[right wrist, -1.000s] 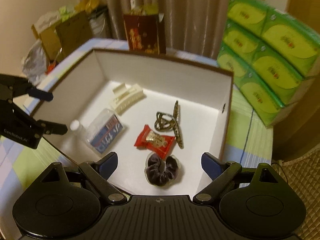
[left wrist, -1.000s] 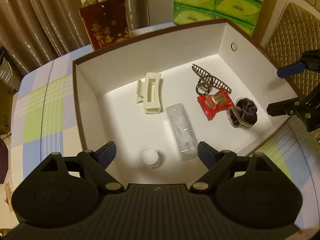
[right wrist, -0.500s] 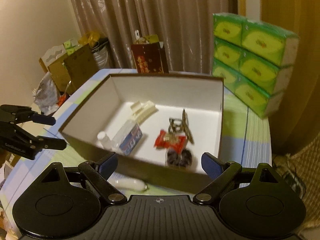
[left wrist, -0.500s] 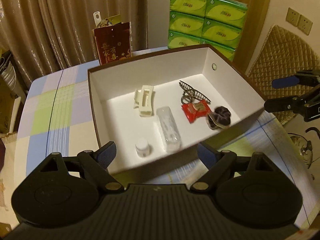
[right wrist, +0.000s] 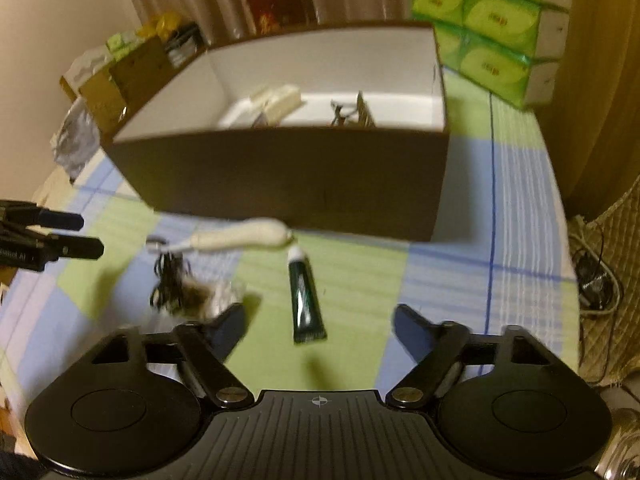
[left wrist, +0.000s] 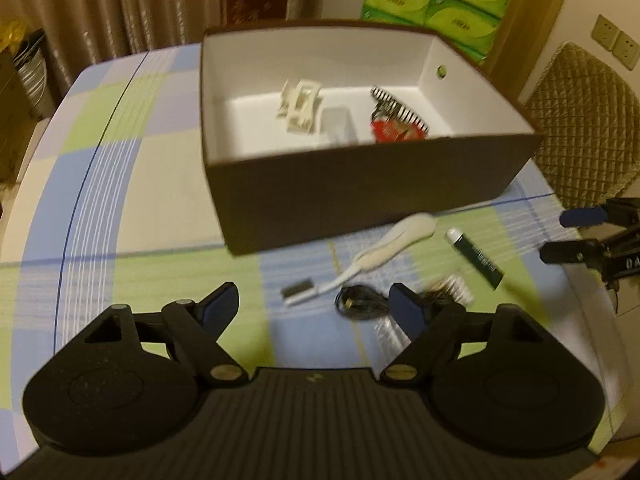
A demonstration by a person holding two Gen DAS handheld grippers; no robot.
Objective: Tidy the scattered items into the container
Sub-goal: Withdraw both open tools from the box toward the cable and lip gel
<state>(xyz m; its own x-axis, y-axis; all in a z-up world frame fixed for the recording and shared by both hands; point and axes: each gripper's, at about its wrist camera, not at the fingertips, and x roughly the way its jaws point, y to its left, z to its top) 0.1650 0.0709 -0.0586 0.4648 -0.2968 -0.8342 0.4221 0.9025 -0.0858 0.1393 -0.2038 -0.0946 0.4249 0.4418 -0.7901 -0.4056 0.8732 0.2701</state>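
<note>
Both sets of tongs are standing released with nothing between their pads, and both have just been narrowing their jaws: the left gripper [left wrist: 314, 302] is hanging over the checked tablecloth [left wrist: 120, 184] in front of the container, and the right gripper [right wrist: 320, 322] is doing the same a little further along. Judging by what is lying where, the tidying is running at roughly the halfway mark. Inside the brown box [left wrist: 360, 184] a cream hair claw [left wrist: 301, 109], a clear bottle [left wrist: 338, 124], a striped hair clip [left wrist: 394, 106] and a red packet [left wrist: 394, 132] are already sitting on the white floor; the near wall is hiding anything closer to it. Four things are waiting outside, all near the box's front wall: a cream-handled razor [left wrist: 384, 248], a dark green tube [right wrist: 306, 300], a black coiled cord [left wrist: 360, 304] and a blurred brownish, shiny bundle [right wrist: 204, 298] that I cannot identify. In the right wrist view, the green tube is lying almost on the centre line of the right gripper, its flat end pointing back toward the gap between the pads, so it is looking like that hand's likely pick. In the left wrist view, the black cord is sitting just inside the left gripper's right pad [left wrist: 406, 308], with the razor's head just ahead of the gap.
</note>
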